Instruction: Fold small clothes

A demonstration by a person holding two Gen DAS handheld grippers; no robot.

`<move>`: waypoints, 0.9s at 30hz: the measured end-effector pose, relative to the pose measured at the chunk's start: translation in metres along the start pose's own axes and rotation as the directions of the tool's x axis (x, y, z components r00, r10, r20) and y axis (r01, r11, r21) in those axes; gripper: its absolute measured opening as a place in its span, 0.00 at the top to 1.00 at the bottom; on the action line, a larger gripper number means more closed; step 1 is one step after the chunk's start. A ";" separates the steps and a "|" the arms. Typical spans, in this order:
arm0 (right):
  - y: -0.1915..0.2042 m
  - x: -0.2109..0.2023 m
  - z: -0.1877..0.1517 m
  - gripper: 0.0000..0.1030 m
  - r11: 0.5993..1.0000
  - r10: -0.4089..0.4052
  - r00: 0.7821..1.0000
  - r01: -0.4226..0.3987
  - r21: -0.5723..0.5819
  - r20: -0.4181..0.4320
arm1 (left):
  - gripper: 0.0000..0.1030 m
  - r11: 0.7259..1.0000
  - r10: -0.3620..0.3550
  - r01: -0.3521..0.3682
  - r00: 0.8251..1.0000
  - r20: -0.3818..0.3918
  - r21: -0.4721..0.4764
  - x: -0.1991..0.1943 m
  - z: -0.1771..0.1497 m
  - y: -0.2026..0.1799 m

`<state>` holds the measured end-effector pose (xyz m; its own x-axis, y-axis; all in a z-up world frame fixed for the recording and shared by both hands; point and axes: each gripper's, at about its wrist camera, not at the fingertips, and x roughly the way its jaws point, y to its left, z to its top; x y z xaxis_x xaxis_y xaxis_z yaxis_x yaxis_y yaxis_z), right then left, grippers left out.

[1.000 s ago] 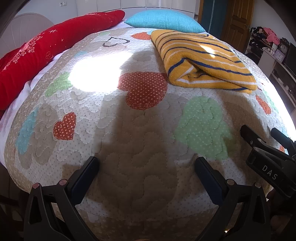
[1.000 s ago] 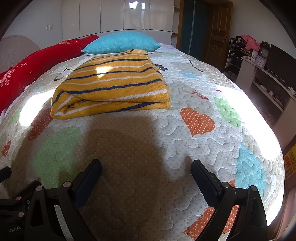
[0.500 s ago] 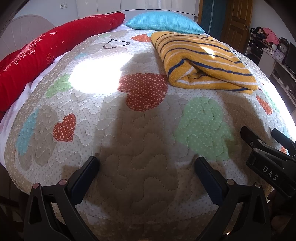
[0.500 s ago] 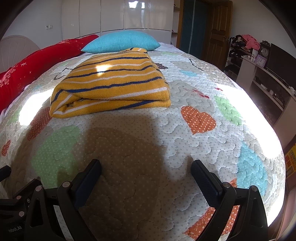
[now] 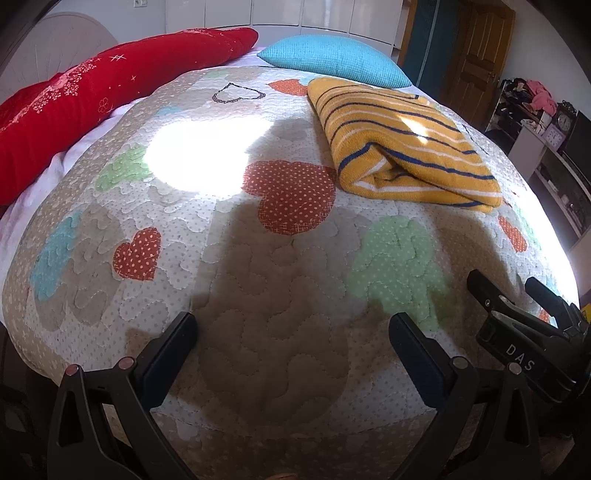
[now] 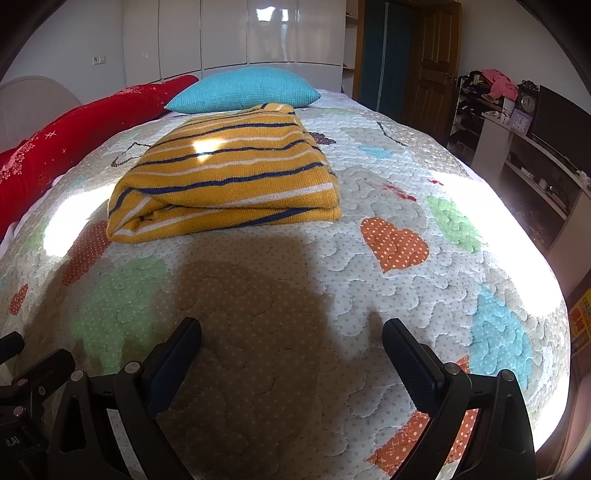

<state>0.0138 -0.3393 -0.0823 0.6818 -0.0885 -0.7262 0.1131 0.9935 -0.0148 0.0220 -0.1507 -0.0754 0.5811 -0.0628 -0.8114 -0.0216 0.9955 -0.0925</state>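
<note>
Home bedroom, quilted bed (image 6: 406, 295), pillows (image 6: 243, 90), wardrobe (image 6: 236, 33), door (image 6: 436, 55)

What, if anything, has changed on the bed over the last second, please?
Very little: both views shifted slightly, so each claw, left and right, drifted a touch. Nothing was gripped or released. Both stayed open and empty; the folded striped sweater stayed put on the quilt.

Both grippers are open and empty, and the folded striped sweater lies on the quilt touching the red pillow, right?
Not quite. The striped sweater touches the blue pillow, not the red pillow, as the right wrist view shows. Both the left gripper and right gripper are open and empty.
</note>
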 end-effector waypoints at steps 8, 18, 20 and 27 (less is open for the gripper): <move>0.003 -0.005 0.001 0.03 1.000 0.013 1.000 -0.013 -0.008 0.020 | 0.00 1.000 -0.016 0.016 0.999 0.037 0.000 -0.007 0.000 0.000; 0.008 -0.009 -0.001 0.03 0.999 0.026 0.999 -0.025 -0.023 0.032 | 0.00 1.000 0.010 -0.010 0.999 0.040 0.006 -0.007 -0.001 0.000; 0.009 -0.010 -0.001 0.03 0.999 0.028 0.999 -0.027 -0.028 0.038 | 0.00 1.000 0.015 -0.016 0.999 0.036 0.004 -0.007 -0.001 0.001; 0.013 -0.012 -0.001 0.03 0.999 0.028 0.999 -0.026 -0.043 0.046 | 0.00 0.997 0.076 -0.077 0.997 0.025 0.016 -0.003 -0.001 0.002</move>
<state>0.0063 -0.3250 -0.0749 0.7175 -0.0641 -0.6936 0.0646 0.9976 -0.0254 0.0193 -0.1486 -0.0741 0.5978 0.0152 -0.8015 -0.0530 0.9984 -0.0206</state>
